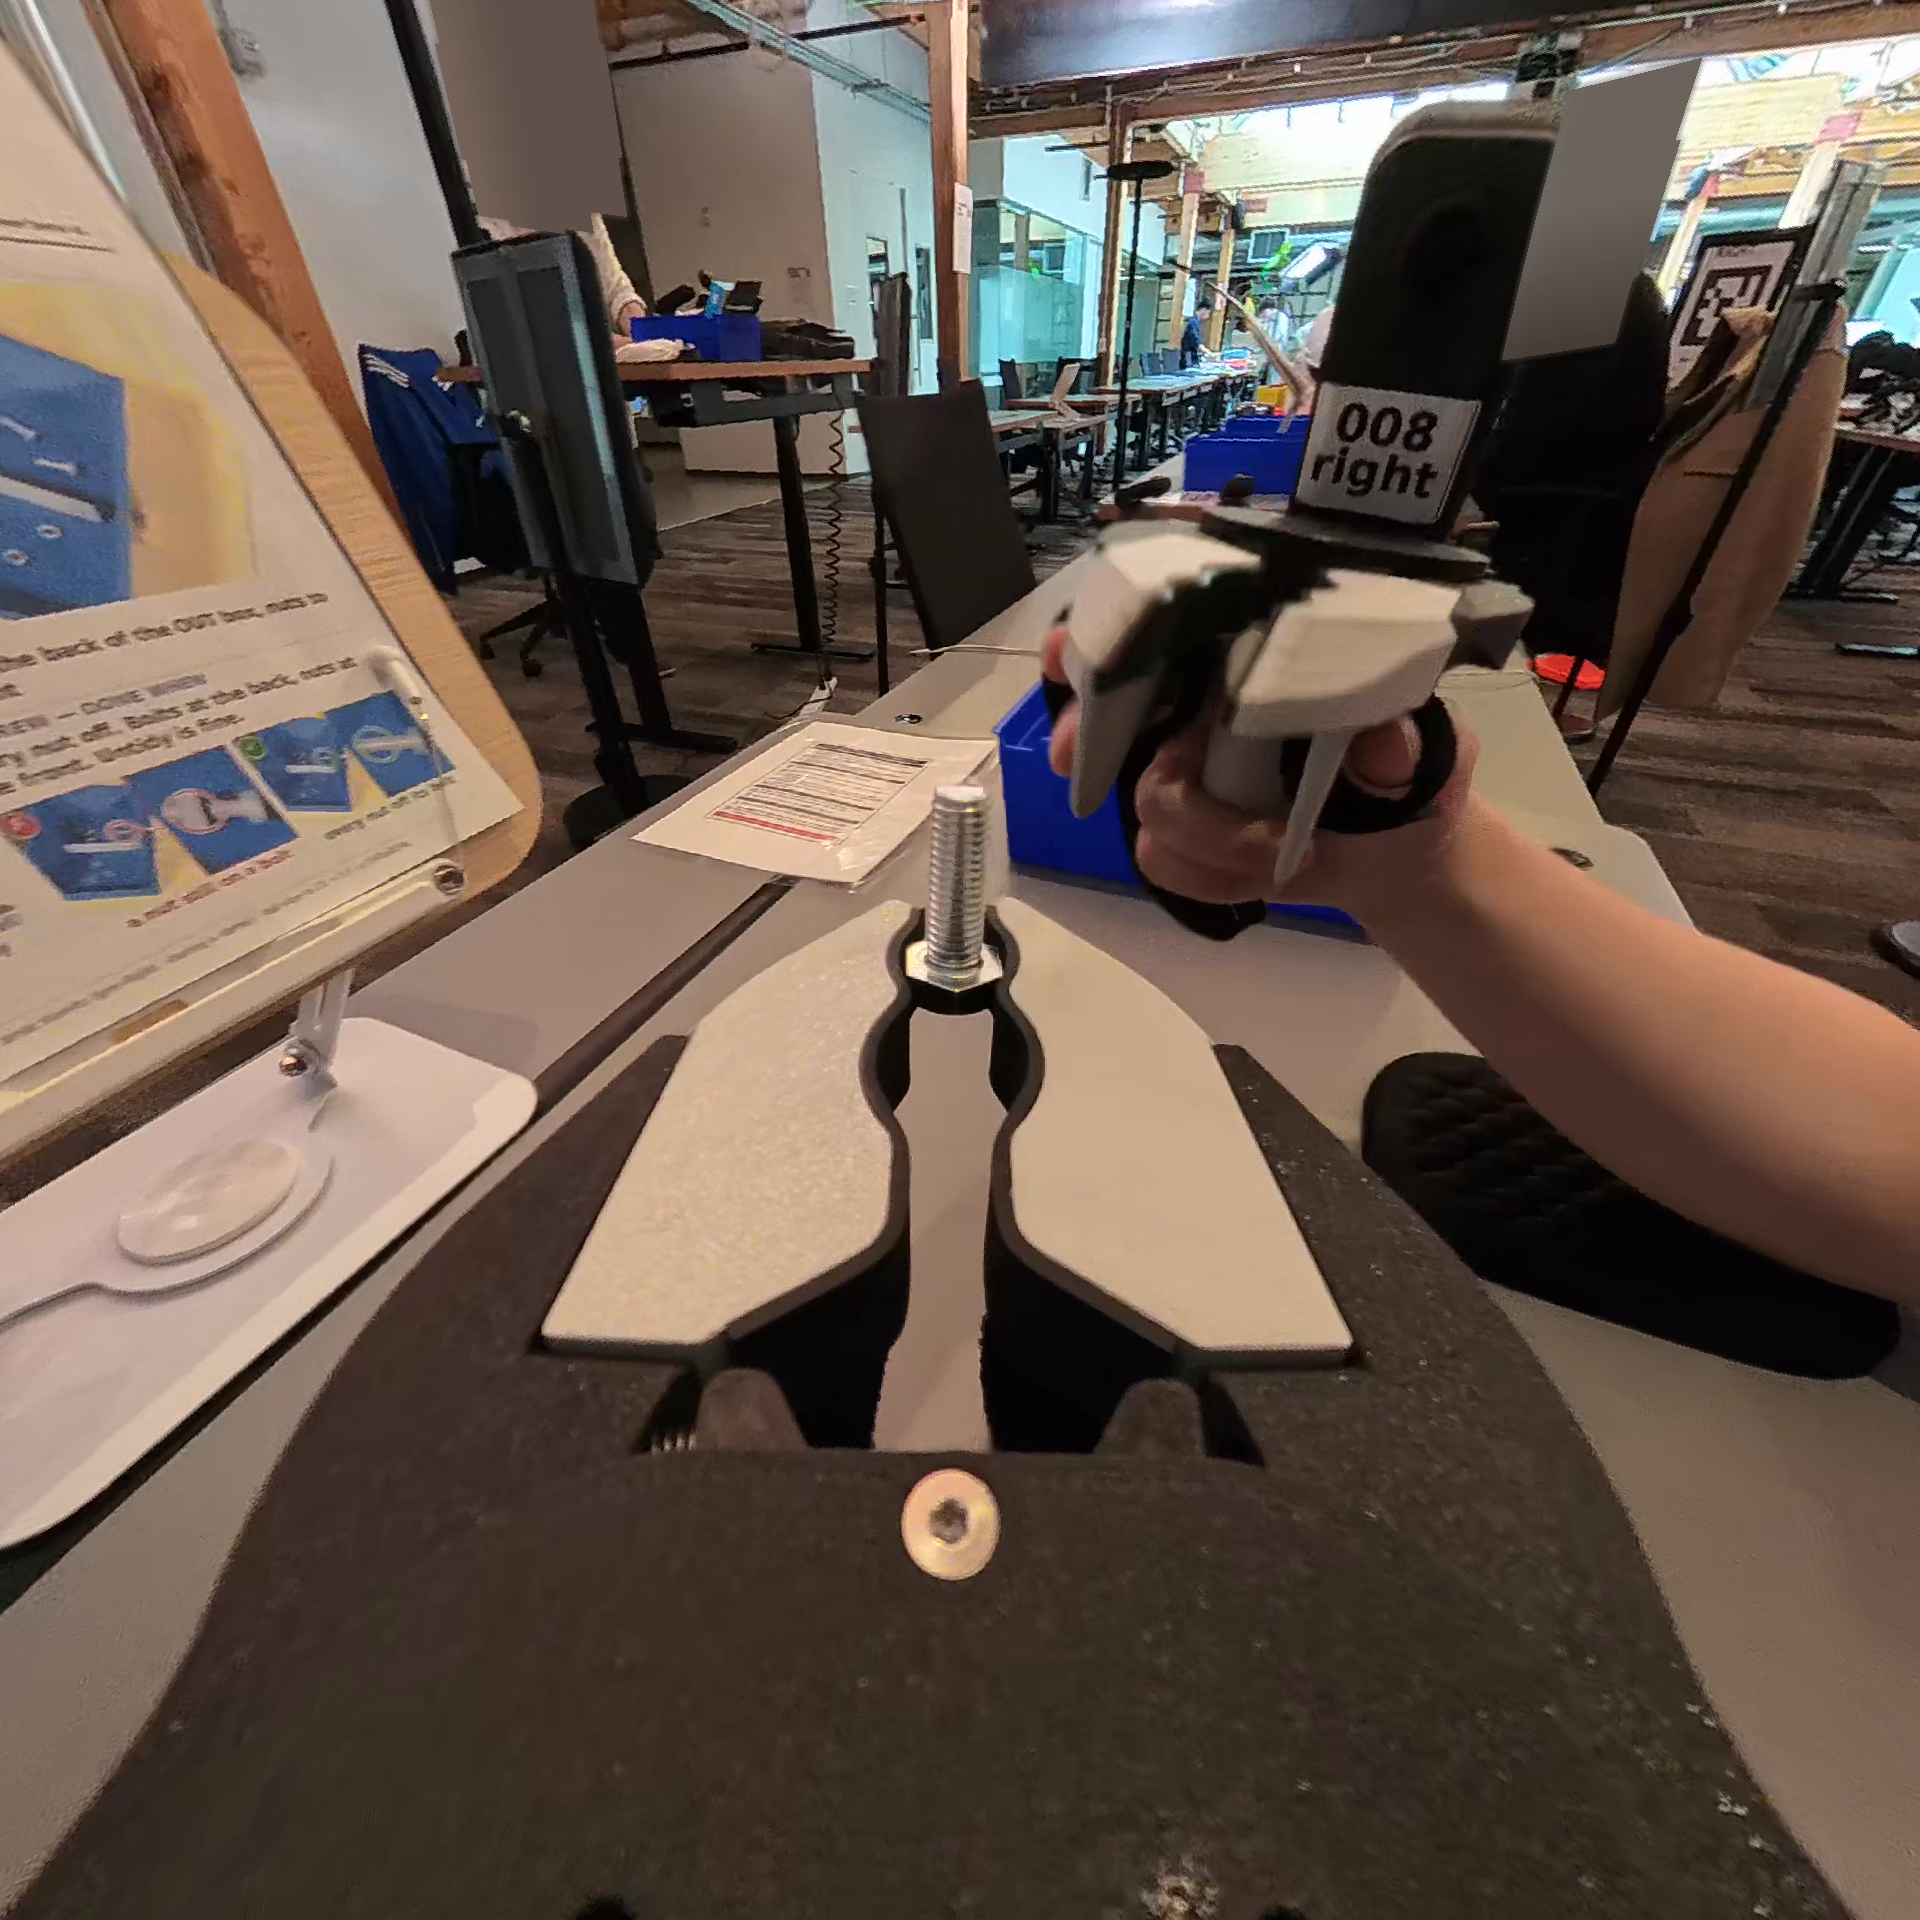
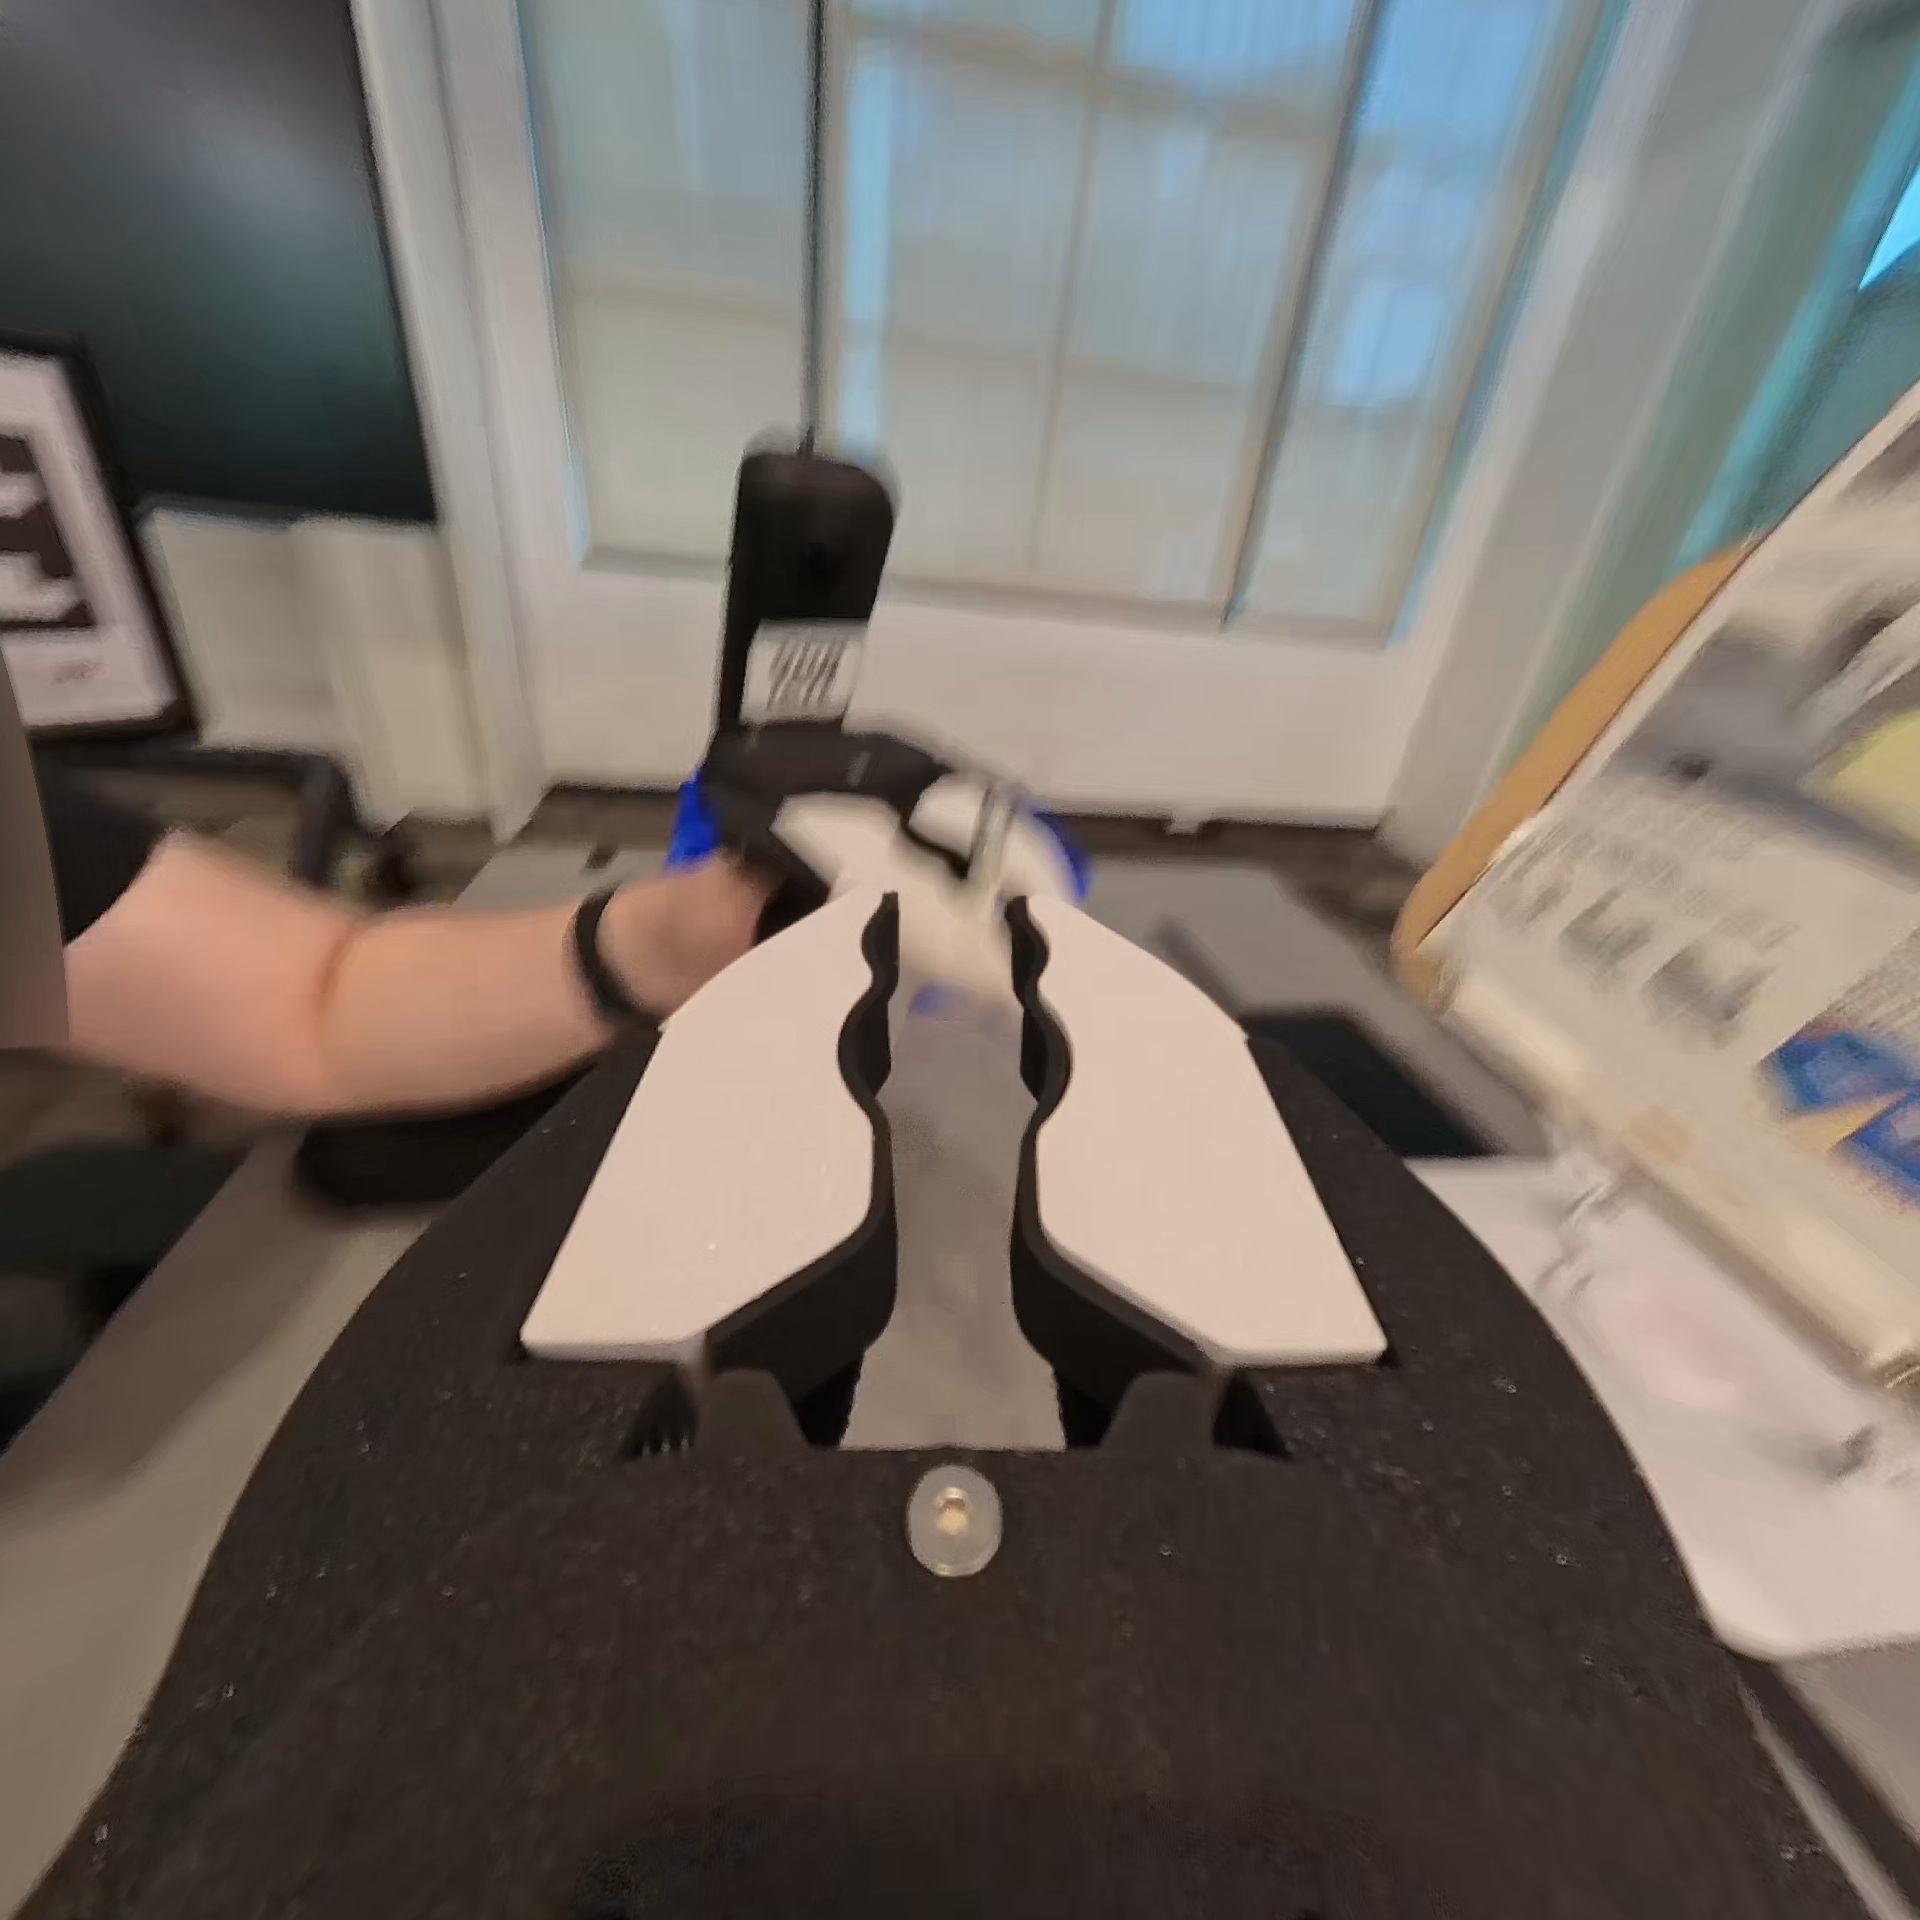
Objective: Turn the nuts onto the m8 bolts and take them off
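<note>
In the left wrist view my left gripper (image 1: pixel 954 940) is shut on an M8 bolt (image 1: pixel 958 873). The bolt stands upright with its threaded end up. A hex piece (image 1: pixel 954 964) sits at the base of the thread between the fingertips; I cannot tell whether it is a nut or the bolt's head. My right gripper (image 1: pixel 1184 831) is held in a hand to the right of the bolt and beyond it, fingers pointing down, open and empty. In the blurred right wrist view my right gripper (image 2: pixel 948 912) is open, with the left gripper (image 2: pixel 873 847) and the bolt (image 2: pixel 989 831) just beyond its tips.
A blue bin (image 1: pixel 1049 821) stands behind the right gripper on the grey table (image 1: pixel 1226 977). A printed sheet (image 1: pixel 821 800) lies beyond the bolt. An instruction board on a white stand (image 1: pixel 208 644) fills the left side. A black pad (image 1: pixel 1558 1195) lies under the forearm. There is about 5 cm between the tips of the two grippers.
</note>
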Motion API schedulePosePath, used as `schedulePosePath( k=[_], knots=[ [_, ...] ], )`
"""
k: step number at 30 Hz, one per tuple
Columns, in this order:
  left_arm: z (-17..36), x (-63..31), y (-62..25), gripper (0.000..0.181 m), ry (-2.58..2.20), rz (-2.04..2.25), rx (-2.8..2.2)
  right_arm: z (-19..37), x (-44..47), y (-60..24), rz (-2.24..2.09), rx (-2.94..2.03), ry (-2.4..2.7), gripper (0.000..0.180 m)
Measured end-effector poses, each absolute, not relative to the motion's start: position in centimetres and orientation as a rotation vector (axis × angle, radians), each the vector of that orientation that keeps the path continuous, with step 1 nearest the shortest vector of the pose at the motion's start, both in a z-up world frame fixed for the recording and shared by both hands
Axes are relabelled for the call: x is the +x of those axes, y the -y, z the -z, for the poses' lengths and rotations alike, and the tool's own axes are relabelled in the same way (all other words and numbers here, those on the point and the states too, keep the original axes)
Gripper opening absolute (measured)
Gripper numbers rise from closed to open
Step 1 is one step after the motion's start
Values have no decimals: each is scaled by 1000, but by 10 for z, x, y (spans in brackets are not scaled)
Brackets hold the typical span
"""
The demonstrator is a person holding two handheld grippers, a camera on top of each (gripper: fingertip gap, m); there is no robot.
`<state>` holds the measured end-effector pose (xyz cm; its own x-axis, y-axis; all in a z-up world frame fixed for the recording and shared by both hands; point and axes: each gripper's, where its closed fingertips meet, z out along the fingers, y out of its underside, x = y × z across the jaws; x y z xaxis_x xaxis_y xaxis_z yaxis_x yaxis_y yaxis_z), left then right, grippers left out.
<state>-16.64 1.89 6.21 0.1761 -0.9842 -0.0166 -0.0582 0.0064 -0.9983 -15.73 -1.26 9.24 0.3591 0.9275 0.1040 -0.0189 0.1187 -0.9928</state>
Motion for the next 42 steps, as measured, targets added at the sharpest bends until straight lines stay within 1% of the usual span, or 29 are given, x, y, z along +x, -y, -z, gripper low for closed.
schedulePosePath(
  k=[3, 6, 8, 12, 15, 19, 27, 35, 42],
  knots=[
    [-63, -175, -28, 10, -1093, 1046, -1339, -46, -149, 14, -931, -1444, 1116, 18],
    [-66, -182, -34, 10, -1077, 1037, -1342, 23, -139, -2, -689, -1669, 1292, 18],
    [-69, -186, -36, 10, -1069, 1030, -1341, 57, -142, -4, -639, -1747, 1392, 18],
    [-75, -197, -41, 10, -1049, 1018, -1343, 102, -153, -1, -600, -1845, 1542, 19],
    [-81, -207, -47, 10, -1018, 1013, -1344, 124, -158, -2, -525, -1907, 1607, 20],
    [-88, -218, -51, 10, -983, 1019, -1334, 138, -165, -2, -465, -1898, 1675, 21],
    [-91, -221, -51, 10, -977, 1037, -1327, 149, -160, -6, -470, -1916, 1656, 21],
    [-88, -219, -49, 10, -1006, 1037, -1344, 151, -159, -4, -247, -1992, 1785, 22],
    [-91, -225, -50, 10, -1007, 1041, -1349, 157, -160, -6, -150, -2043, 1856, 20]
  ],
)
